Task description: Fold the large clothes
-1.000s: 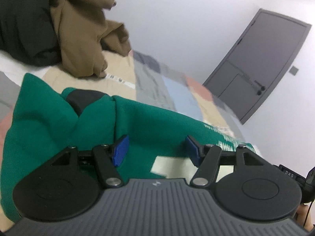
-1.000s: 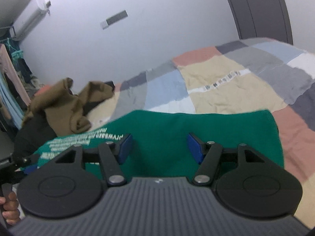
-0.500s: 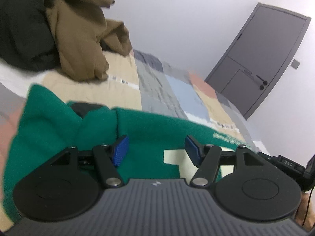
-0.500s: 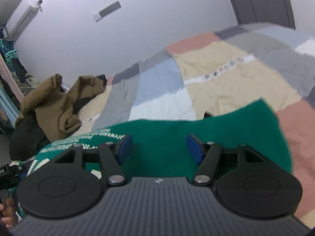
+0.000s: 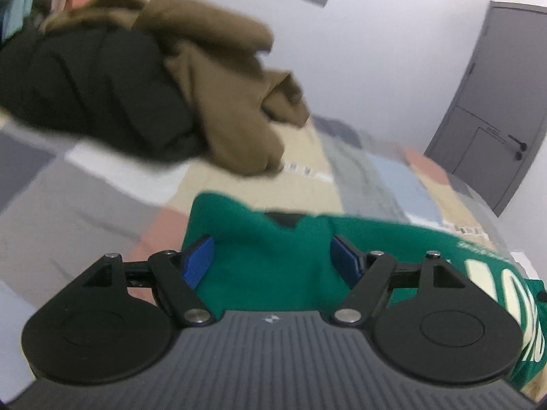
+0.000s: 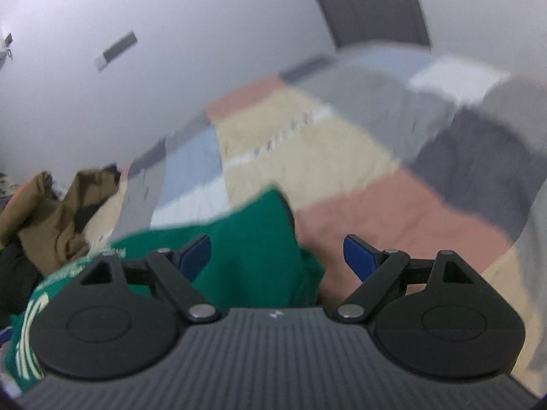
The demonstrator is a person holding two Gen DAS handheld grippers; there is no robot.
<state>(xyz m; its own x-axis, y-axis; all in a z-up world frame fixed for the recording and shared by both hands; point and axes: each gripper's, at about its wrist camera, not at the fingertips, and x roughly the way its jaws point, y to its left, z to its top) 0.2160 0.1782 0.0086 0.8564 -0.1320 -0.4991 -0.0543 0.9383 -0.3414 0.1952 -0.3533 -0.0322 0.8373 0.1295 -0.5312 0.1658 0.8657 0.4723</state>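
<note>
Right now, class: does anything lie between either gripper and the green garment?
Nothing visible does. The green garment lies directly between the open fingers of the left gripper and reaches into the right gripper.

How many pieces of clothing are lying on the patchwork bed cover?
3 visible. The green sweatshirt with pale lettering lies nearest, in front of both grippers. The brown garment and the black garment are heaped together behind it. More may be hidden in that heap.

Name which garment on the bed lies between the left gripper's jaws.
The green sweatshirt, with pale lettering. It lies between the left gripper's open jaws, while the brown garment and the black garment sit heaped together farther up the bed.
</note>
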